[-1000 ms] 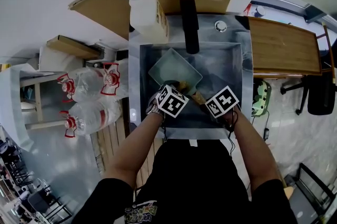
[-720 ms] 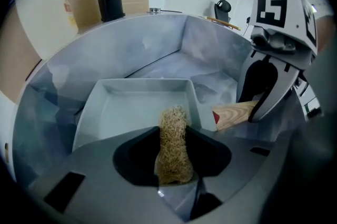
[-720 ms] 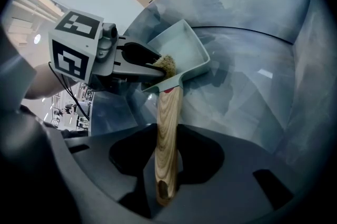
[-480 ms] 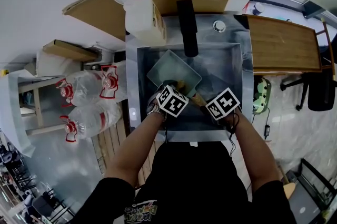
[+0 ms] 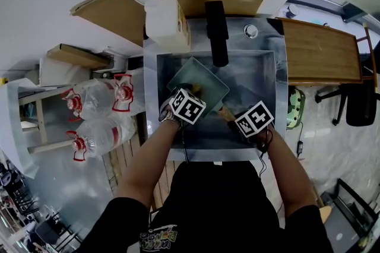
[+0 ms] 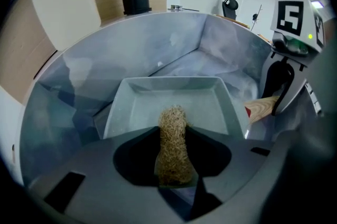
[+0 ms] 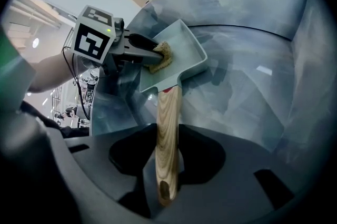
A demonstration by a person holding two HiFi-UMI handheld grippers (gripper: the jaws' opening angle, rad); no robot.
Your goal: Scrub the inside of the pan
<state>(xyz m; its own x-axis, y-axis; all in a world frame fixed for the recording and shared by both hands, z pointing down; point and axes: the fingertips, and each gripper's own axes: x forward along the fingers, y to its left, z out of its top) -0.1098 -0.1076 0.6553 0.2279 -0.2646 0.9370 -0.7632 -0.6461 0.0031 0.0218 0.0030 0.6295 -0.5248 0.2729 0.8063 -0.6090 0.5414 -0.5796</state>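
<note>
A rectangular grey pan with a wooden handle sits tilted inside the steel sink. My left gripper is shut on a tan fibrous scrub pad, whose tip rests on the pan's inner floor near its front wall. My right gripper is shut on the wooden handle and holds the pan steady. In the right gripper view the pad presses on the pan's left inner side. In the left gripper view the right gripper stands at the right, on the handle.
A black faucet hangs over the sink's far edge. A white jug stands at the back left. Large water bottles lie on the floor to the left. A wooden counter lies to the right.
My left gripper has slid the scrub pad a little to the left and farther away across the pan. The right gripper and handle have barely moved.
</note>
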